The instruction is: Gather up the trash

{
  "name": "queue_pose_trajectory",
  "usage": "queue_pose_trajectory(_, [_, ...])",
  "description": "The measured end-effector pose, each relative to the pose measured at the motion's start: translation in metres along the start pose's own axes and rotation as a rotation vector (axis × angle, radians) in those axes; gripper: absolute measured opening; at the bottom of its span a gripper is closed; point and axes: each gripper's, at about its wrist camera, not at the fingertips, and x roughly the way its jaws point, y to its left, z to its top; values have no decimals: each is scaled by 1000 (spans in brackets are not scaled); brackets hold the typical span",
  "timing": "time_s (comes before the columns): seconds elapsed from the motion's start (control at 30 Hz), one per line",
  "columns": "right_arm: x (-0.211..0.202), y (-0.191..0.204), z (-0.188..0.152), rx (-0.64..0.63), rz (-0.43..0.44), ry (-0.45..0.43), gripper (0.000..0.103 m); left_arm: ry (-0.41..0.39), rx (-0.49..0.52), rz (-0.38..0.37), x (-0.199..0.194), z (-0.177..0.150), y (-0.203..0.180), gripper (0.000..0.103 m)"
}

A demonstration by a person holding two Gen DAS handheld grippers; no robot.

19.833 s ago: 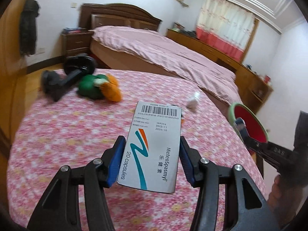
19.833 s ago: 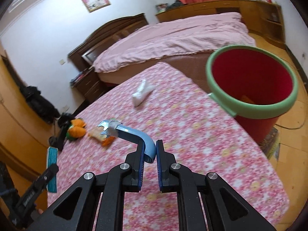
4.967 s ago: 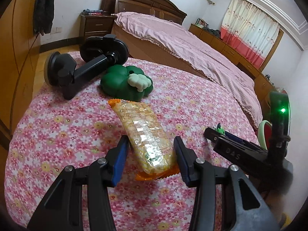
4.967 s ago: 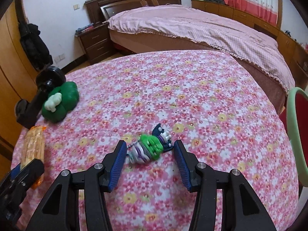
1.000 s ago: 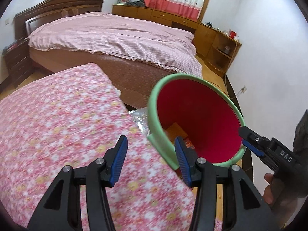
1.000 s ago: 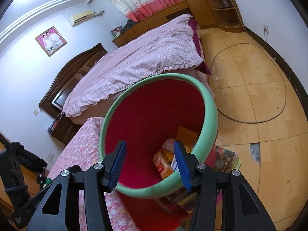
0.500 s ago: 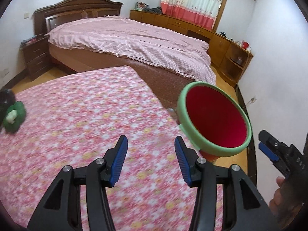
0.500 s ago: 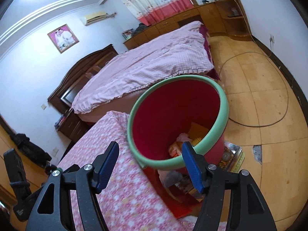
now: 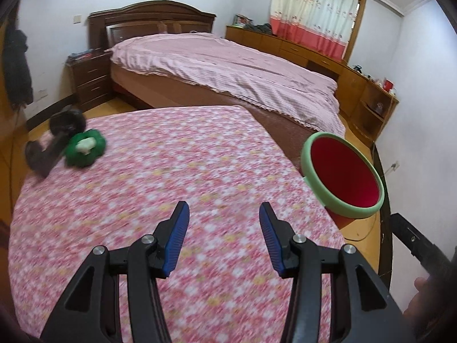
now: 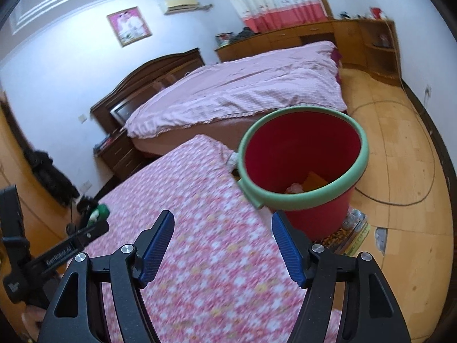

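One red bin (image 10: 302,171), two empty grippers: left gripper (image 9: 224,217); right gripper (image 10: 222,225)

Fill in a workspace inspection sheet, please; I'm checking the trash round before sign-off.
Surface: flowered cloth, no loose trash seen.
Job's things: red bucket beside the table, trash inside.
Clutter: green toy touching a black holder at the far corner.
Grippers: left gripper and right gripper with jaws open, nothing between; right's have just been opening.
Cables: cord looped on floor.
Surroundings: bed, dresser, curtains.
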Motion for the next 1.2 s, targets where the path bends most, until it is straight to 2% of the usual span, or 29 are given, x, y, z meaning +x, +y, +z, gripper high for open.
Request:
queue_pose_trajectory(0.6, [-42, 75, -50, -210, 22, -78, 73, -143, -52, 105, -84, -40, 36, 52])
queue_pose_trajectory(1.03, [-65, 80, -56, -217, 51, -135, 73, -216, -29, 182, -103, -55, 38, 54])
queue_pose_trajectory(1.2, [-65, 78, -55, -209, 55, -130, 73, -241, -8, 205, -106, -56, 37, 54])
